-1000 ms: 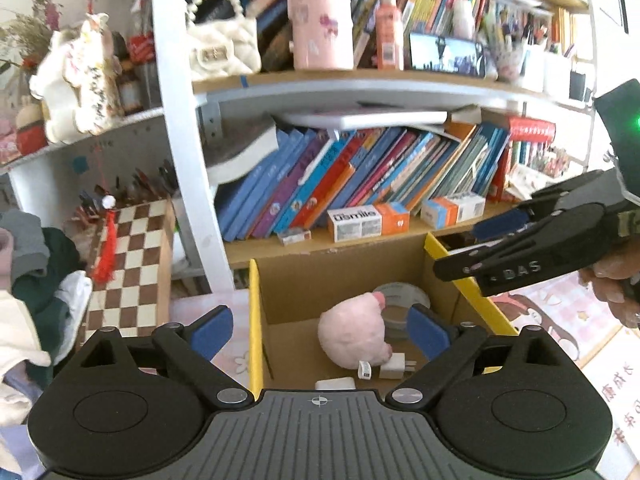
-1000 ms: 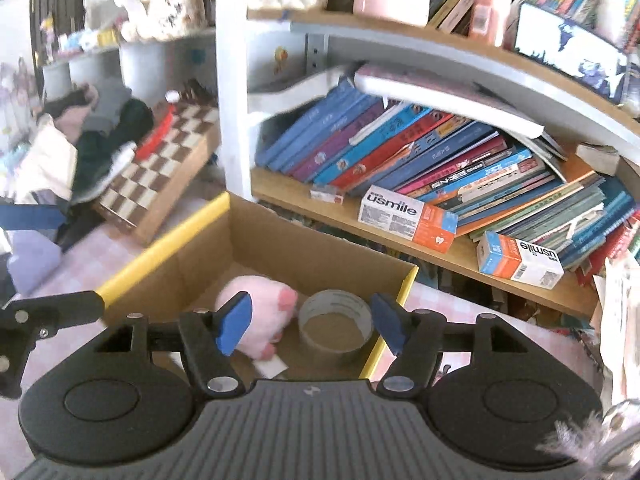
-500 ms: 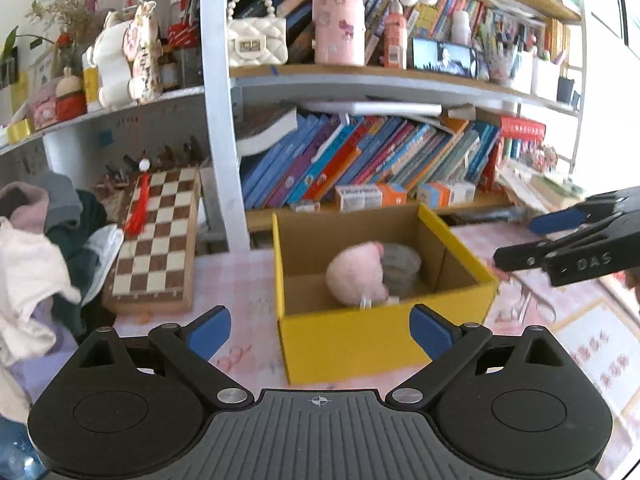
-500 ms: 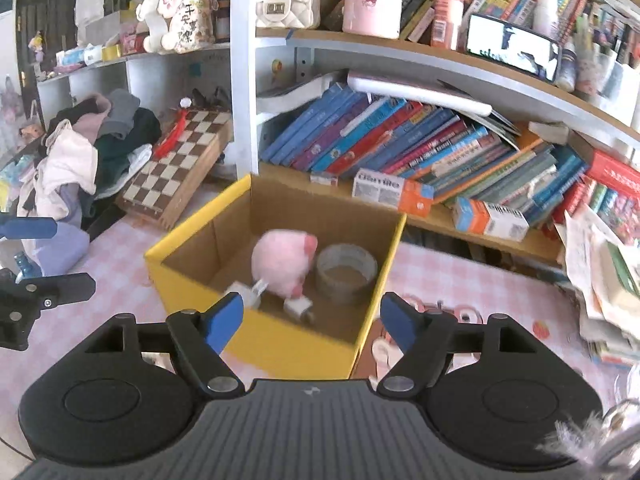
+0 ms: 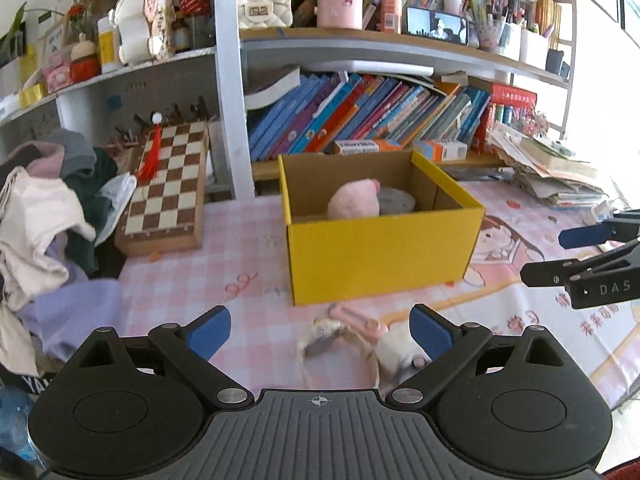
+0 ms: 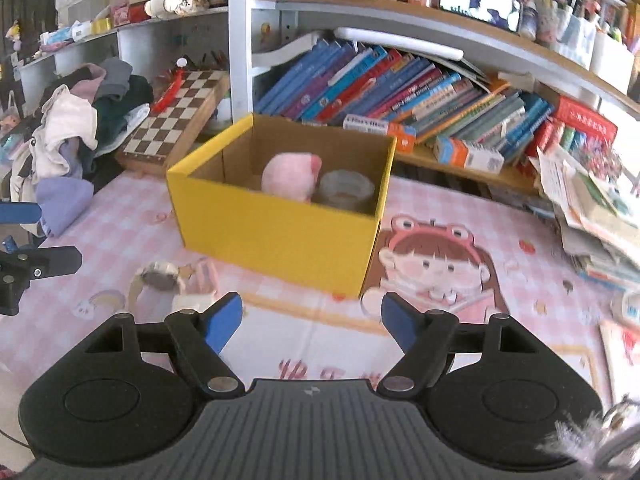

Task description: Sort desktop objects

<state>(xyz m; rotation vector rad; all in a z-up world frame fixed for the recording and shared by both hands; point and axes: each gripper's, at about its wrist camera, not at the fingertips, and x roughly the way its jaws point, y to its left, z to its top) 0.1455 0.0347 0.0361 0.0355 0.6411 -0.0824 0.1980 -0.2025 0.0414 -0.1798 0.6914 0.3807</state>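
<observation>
A yellow cardboard box point(image 5: 384, 256) point(image 6: 276, 236) stands on the pink checked tablecloth. Inside it lie a pink plush toy point(image 5: 354, 200) point(image 6: 290, 176) and a grey tape roll point(image 5: 396, 202) point(image 6: 346, 192). In front of the box lie a small watch-like item point(image 5: 322, 330) point(image 6: 158, 278), a pink clip point(image 5: 354, 320) and a white object point(image 5: 396, 350). My left gripper point(image 5: 320, 330) is open and empty, just behind these items. My right gripper point(image 6: 312, 318) is open and empty, in front of the box; it also shows in the left wrist view point(image 5: 580, 256).
A folded chessboard point(image 5: 168, 188) and a heap of clothes point(image 5: 44, 216) lie at the left. A bookshelf point(image 5: 360, 116) with slanted books stands behind the box. A stack of papers point(image 6: 592, 208) lies at the right. The left gripper's fingers point(image 6: 44, 262) show at the left.
Both grippers have pulled back and away from the box, which now looks smaller and farther. The small items in front of the box have come into view. Both stay open.
</observation>
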